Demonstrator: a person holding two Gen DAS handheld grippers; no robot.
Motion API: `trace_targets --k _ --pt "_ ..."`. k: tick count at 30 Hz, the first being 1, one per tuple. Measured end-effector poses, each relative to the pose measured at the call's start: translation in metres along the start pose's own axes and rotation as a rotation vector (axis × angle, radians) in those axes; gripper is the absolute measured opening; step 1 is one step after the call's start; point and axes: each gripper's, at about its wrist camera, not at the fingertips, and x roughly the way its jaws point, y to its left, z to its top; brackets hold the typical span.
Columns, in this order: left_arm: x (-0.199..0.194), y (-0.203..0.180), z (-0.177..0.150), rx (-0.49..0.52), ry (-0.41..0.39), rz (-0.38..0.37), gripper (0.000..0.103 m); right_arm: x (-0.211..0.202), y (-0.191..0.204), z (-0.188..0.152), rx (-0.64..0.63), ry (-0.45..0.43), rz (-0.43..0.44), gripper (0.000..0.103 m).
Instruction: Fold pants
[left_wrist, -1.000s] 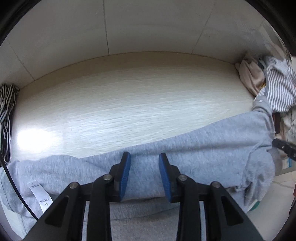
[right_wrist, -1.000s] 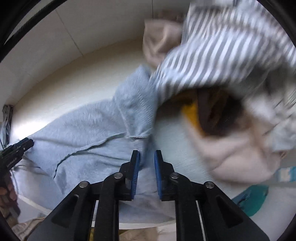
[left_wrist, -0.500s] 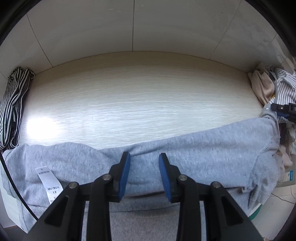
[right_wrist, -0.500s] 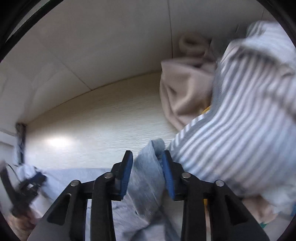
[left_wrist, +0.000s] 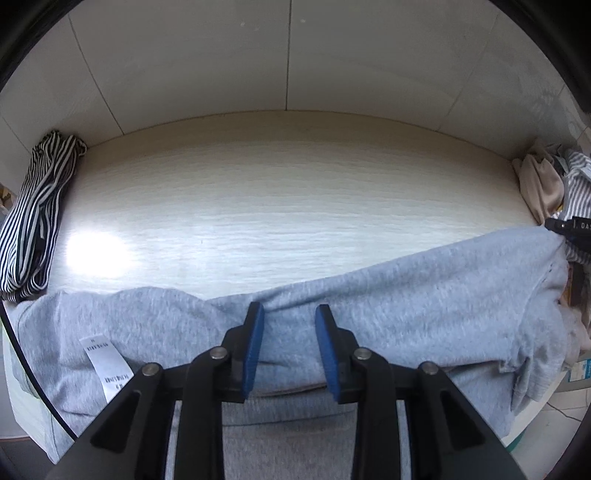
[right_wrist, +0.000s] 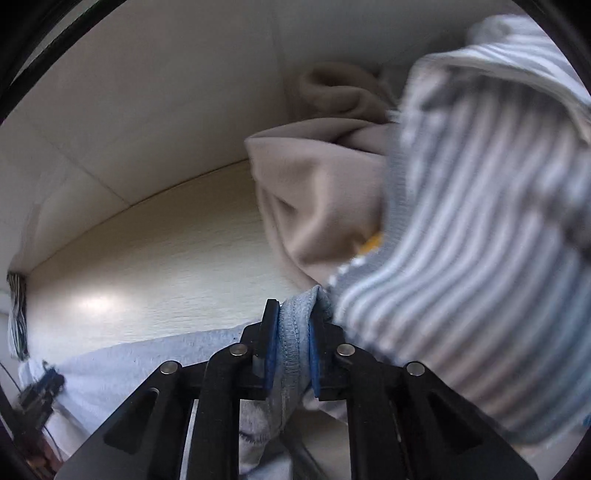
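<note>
Grey sweatpants (left_wrist: 424, 306) lie stretched along the front edge of the light wooden table (left_wrist: 277, 206), partly hanging over it, with a white care label (left_wrist: 109, 365) showing at the left. My left gripper (left_wrist: 290, 332) points steeply down at their middle. Its jaws are closing a little on a thick fold, and creases run out from the pads. At the right end, my right gripper (right_wrist: 293, 332) is closing on the stitched leg hem (right_wrist: 293, 317), both blue pads pressed against it. The right gripper (left_wrist: 569, 227) also shows at the left wrist view's right edge.
A heap of clothes stands against the right gripper: a beige garment (right_wrist: 317, 206) and a grey-and-white striped one (right_wrist: 480, 240). A black-and-white striped garment (left_wrist: 33, 218) lies at the table's left end. A tiled wall backs the table. A black cable (left_wrist: 22, 354) hangs at the left.
My right gripper moved from over the pants' side to the leg hem by the clothes heap, opened around it, then closed on it. The left gripper kept its hold and turned slightly.
</note>
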Motion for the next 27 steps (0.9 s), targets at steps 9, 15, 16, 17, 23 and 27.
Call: trace_targets --k 9,15,16,17,23,27 --pt "-0.026 0.006 -0.006 -0.021 -0.018 -0.064 0.039 -0.073 0.067 -0.037 -0.281 -0.195 -0.071 0.03" --pt "-0.021 0.011 -0.018 -0.029 0.002 -0.051 0.041 -0.036 0.087 -0.088 -0.344 -0.024 0.088 0.03" --pt "-0.017 0.011 -0.021 -0.023 0.013 -0.041 0.041 -0.023 0.089 -0.094 -0.349 0.004 0.081 0.03" --pt "-0.019 0.01 -0.024 -0.009 -0.007 -0.039 0.041 -0.015 0.089 -0.102 -0.357 0.018 0.072 0.03" --pt "-0.038 0.006 -0.036 -0.019 -0.014 -0.028 0.044 -0.014 0.095 -0.11 -0.361 -0.003 0.027 0.03" --pt "-0.065 0.008 -0.055 -0.093 -0.025 -0.082 0.047 -0.029 0.132 -0.104 -0.387 -0.042 0.123 0.03"
